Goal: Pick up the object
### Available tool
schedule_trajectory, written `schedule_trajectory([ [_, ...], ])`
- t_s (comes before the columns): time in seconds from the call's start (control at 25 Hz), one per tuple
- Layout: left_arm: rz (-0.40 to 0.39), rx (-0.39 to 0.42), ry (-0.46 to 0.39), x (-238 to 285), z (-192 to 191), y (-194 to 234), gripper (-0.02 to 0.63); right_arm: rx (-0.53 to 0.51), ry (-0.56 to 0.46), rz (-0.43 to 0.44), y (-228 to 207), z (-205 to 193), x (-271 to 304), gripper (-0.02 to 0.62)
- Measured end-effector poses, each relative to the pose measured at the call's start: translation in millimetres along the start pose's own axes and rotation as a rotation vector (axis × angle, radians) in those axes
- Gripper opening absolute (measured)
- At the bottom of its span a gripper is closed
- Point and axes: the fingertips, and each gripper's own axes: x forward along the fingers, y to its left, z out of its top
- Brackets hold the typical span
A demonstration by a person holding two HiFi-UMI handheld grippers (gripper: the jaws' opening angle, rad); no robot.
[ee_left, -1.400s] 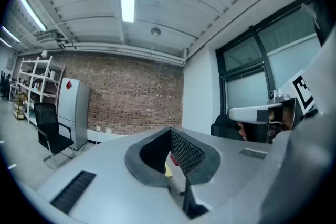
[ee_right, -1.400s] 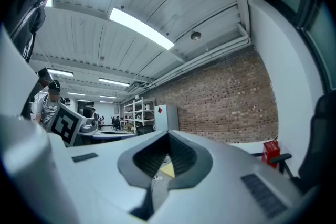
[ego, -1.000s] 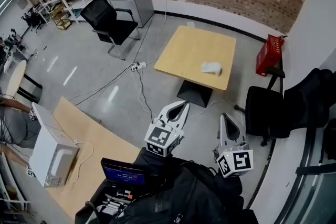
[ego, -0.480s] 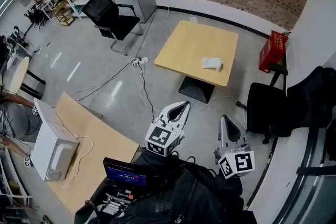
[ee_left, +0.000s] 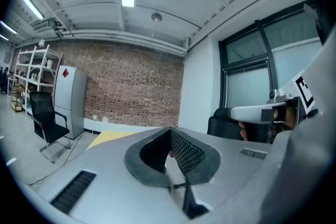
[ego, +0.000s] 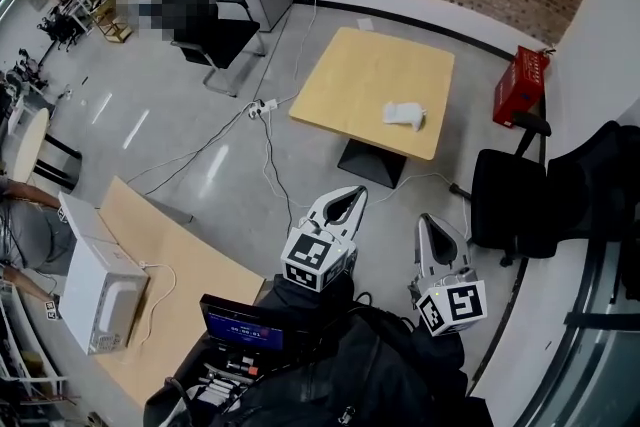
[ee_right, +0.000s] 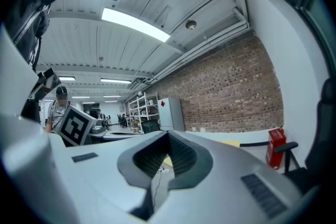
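Both left gripper and right gripper fingers pressed together, white object lengthwise left-right

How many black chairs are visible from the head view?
2: a chair at top left, a chair right of the wooden table; the dark shape beside it may be another.

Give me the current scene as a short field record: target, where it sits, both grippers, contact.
target: white object
location: on the square wooden table, near its right edge
left gripper: jaws together, nothing between them
right gripper: jaws together, nothing between them
contact: none; both grippers are held over the floor, well short of the table
nearby: red box by the brick wall, black chair to the right of the table
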Motion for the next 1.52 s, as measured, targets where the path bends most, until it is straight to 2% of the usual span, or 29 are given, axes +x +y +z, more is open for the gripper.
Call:
schedule_trajectory([
  [0.44,-0.065,-0.001,-0.006,64,23,60,-0.002,-0.017,-0.013,-0.028,-20,24,83,0.005],
  [0.96,-0.096,-0.039,0.051,108,12,130,-0.002,-0.041,0.026,-0.055,-26,16,166,0.005],
  [1.28,-0.126,-0.066,0.071,135,5,149,-0.002,-0.058,0.039,-0.114,-39,14,187,0.005],
  [1.52,-0.137,-0.088,0.098,155,-5,148,-0.002,-0.045,0.061,-0.217,-72,8,184,0.005],
])
